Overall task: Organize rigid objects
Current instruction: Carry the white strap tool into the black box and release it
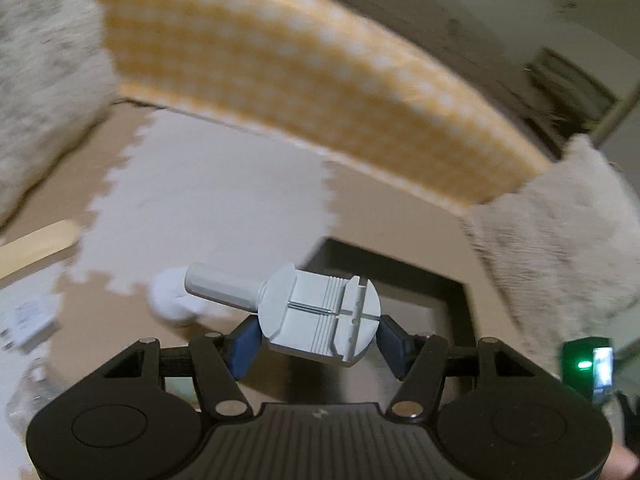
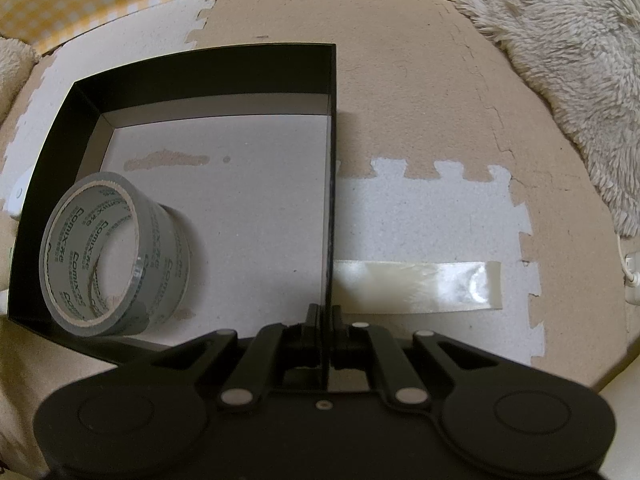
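The left gripper (image 1: 318, 334) has its blue pads (image 1: 245, 346) pressed against the two sides of a pale grey watch-link tool (image 1: 318, 318), a round slotted block with a stubby cylindrical handle sticking out toward the left of the view; the tool hangs clear of the floor mat, above the near corner of the black box (image 1: 452, 280). The right gripper (image 2: 323, 322) is clenched on the right-hand wall of the black box (image 2: 331, 184), one finger inside and one outside, near that wall's near end. Inside the box, a roll of clear tape (image 2: 108, 256) stands on its edge, tilted, against the left wall close to the near left corner; the rest of the grey box bottom is bare. Just outside the gripped wall, a strip of clear tape (image 2: 420, 286) lies flat on the white mat tile (image 2: 440, 216), running away from the box. Beige tiles (image 2: 420, 100) surround it, with a fluffy cream rug (image 2: 568, 72) at the far right corner and a yellow checked band (image 2: 100, 4) along the far edge.
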Demonstrator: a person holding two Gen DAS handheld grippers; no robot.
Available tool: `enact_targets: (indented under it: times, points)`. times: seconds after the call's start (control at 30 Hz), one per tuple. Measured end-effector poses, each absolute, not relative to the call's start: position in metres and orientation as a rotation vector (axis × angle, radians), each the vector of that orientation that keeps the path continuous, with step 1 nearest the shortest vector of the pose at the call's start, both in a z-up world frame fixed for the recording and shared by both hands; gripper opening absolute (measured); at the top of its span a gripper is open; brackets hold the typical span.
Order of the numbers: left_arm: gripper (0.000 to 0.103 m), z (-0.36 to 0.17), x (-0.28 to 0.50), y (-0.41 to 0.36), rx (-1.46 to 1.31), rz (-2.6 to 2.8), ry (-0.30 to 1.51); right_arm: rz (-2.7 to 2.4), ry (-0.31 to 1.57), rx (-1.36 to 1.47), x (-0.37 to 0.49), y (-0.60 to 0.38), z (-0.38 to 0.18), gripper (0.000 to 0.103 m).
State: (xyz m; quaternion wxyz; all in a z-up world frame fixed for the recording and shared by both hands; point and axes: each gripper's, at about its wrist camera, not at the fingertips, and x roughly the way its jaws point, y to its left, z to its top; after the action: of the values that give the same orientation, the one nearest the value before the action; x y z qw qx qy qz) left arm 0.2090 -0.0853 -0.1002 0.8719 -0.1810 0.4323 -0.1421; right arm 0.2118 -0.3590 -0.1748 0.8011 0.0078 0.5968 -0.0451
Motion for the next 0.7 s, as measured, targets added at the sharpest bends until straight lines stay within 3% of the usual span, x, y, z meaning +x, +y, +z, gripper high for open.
enact_targets:
  times: [0.3, 0.7]
  points:
    - [0.063, -0.099, 0.24, -0.147, -0.43, -0.394, 0.938, -0.097, 1.28, 0.014, 0.212, -0.358, -0.175, 0.004]
    - [0.063, -0.137, 0.273, -0.199, -0.414, -0.384, 1.012, -0.097, 1.28, 0.012, 0.212, -0.358, -0.175, 0.004]
